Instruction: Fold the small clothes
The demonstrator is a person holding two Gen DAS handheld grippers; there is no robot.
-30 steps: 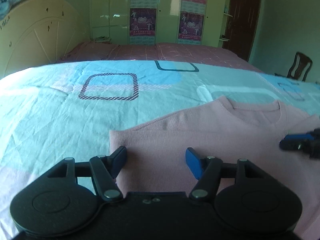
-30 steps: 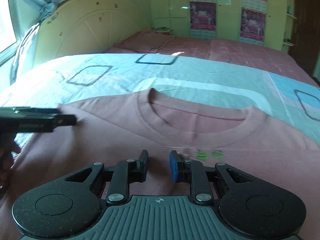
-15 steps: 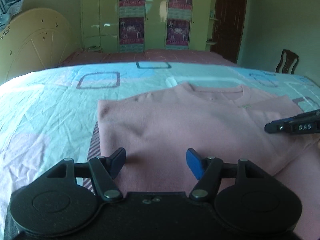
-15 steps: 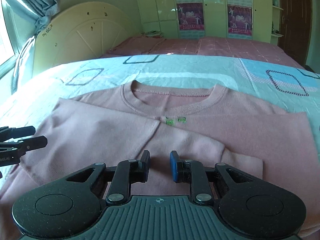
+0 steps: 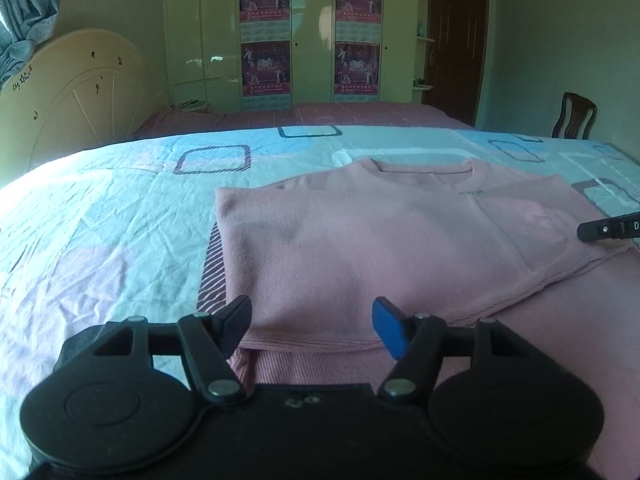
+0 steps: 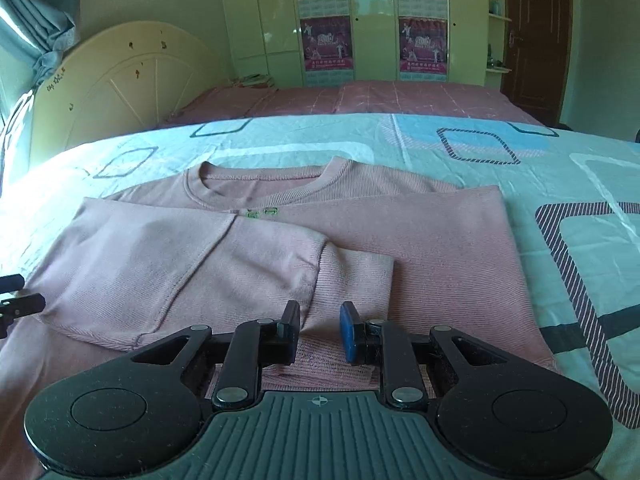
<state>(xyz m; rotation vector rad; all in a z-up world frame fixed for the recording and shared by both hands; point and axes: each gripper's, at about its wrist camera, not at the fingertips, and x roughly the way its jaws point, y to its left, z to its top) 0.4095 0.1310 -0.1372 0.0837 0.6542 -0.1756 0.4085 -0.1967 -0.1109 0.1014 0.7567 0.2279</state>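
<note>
A pink sweater (image 5: 380,240) lies flat on the bed, neck away from me, with both sides and sleeves folded in over its body; it also shows in the right wrist view (image 6: 280,256). My left gripper (image 5: 312,326) is open and empty, just above the sweater's near left hem. My right gripper (image 6: 320,328) is open a little and empty, over the near hem below the folded sleeve cuff (image 6: 360,276). The right gripper's tip (image 5: 608,228) shows at the right edge of the left wrist view; the left gripper's tip (image 6: 16,304) shows at the left edge of the right wrist view.
The bed has a light blue sheet (image 5: 100,220) with square patterns. A cream headboard (image 5: 80,100) stands at the left, green wardrobes (image 5: 312,36) at the back, a dark chair (image 5: 576,116) at the far right. A second pink bed (image 6: 360,100) lies behind.
Both grippers have pulled back toward me from the collar area to the sweater's near hem. The sweater lies still with its sides folded in.
</note>
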